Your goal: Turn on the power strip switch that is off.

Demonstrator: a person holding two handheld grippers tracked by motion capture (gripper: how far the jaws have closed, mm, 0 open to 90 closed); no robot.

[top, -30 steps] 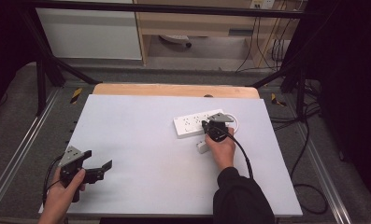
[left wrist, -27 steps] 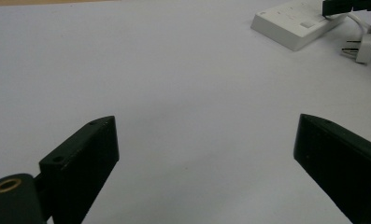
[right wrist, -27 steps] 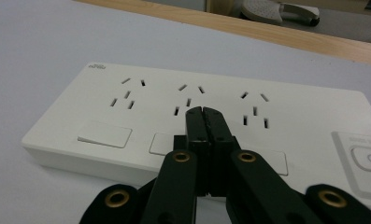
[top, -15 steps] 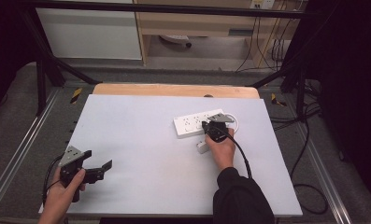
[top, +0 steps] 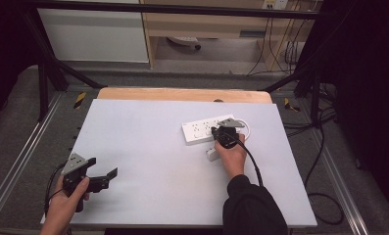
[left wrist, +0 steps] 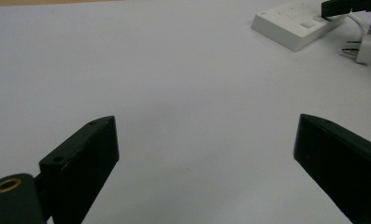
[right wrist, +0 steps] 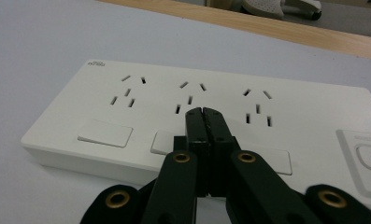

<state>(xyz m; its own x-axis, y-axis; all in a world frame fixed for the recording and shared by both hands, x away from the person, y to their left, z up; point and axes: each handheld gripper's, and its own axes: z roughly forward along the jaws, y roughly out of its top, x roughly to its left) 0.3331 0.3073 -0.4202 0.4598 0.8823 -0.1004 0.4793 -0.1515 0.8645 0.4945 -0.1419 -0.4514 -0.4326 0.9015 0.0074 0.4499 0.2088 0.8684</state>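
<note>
Power strip (top: 209, 130) lies right of centre on the bench (top: 143, 127), long axis crosswise, directly under the right claw (top: 225, 133); the left claw (top: 104, 178) idles well apart, released. Right gripper view: clenched tips (right wrist: 204, 116) press over the middle switch (right wrist: 163, 142), empty. Left gripper view shows a loose plug (left wrist: 363, 49) beside it.

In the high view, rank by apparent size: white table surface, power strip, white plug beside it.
1. White table surface, by far the largest.
2. Power strip, partly covered by the right gripper.
3. White plug, smallest, partly hidden by the person's hand.
</note>
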